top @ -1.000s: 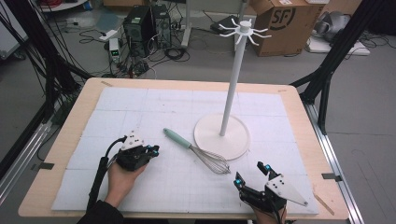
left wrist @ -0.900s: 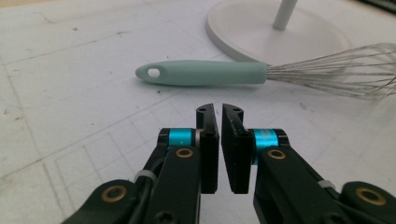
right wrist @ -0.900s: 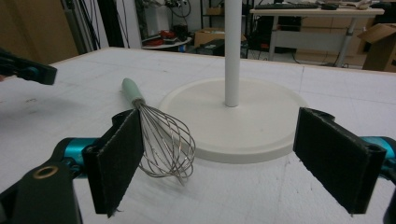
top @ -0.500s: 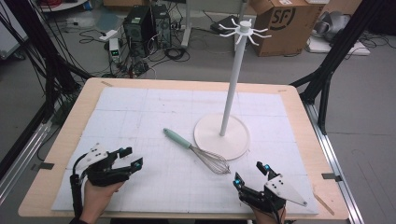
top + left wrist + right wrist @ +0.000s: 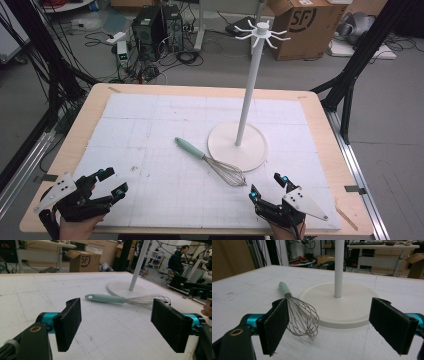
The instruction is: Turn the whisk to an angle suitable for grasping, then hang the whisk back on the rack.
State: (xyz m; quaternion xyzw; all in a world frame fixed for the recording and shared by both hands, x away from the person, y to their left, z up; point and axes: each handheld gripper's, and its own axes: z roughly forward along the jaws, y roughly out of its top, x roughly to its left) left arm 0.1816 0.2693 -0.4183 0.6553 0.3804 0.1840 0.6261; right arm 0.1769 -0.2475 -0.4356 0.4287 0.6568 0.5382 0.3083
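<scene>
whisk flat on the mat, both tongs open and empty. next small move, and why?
Probably ease the right tongs forward to the whisk: its wire head lies just ahead of their open jaws, beside the stand's base. The left tongs, whose jaws have just been opening, sit farther off.

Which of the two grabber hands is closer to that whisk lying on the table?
The right. The right gripper sits just below and to the right of the whisk, near its wire end. The left gripper is farther off at the table's near left corner, jaws open and empty.
</scene>
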